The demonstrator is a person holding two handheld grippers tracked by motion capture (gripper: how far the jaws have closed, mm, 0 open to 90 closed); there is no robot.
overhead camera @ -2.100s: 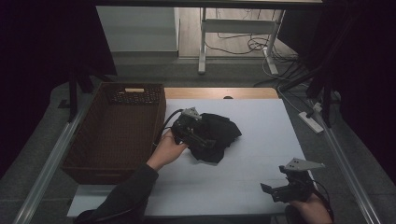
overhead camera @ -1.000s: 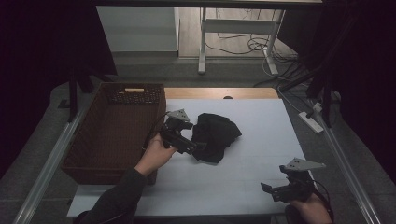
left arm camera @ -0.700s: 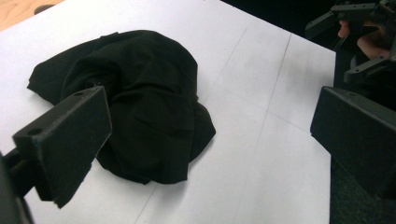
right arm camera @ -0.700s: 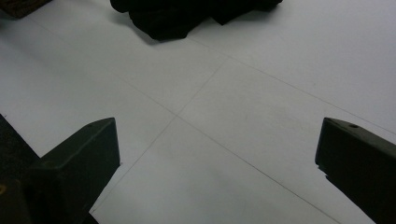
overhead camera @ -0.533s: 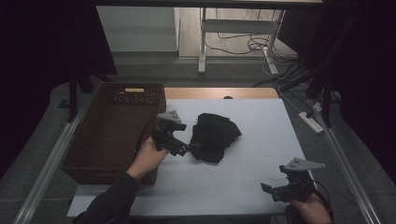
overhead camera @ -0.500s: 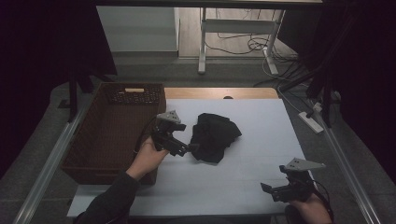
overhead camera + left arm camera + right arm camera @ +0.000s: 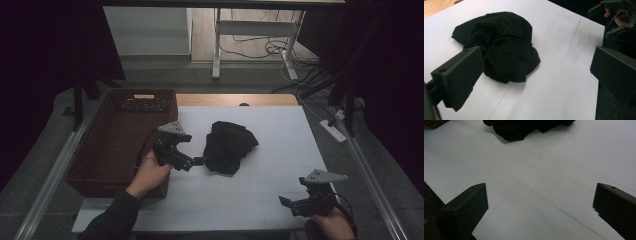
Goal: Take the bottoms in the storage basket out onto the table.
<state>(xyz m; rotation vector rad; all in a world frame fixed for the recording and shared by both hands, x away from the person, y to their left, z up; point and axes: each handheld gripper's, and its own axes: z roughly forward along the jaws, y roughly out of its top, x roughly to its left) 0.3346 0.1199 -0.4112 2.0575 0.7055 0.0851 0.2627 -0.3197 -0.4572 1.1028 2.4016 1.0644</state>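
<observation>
The left gripper has drawn back off the crumpled black cloth toward the wicker basket, jaws spread and empty, while the right gripper stays wide apart, well clear of the cloth.

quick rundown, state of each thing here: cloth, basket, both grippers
black cloth: crumpled in a heap on the white table, not gripped
wicker basket: upright at the table's left edge, looks empty
left gripper: open, jaws beside the cloth's near edge
right gripper: open, holds nothing, at the table's near right corner
</observation>
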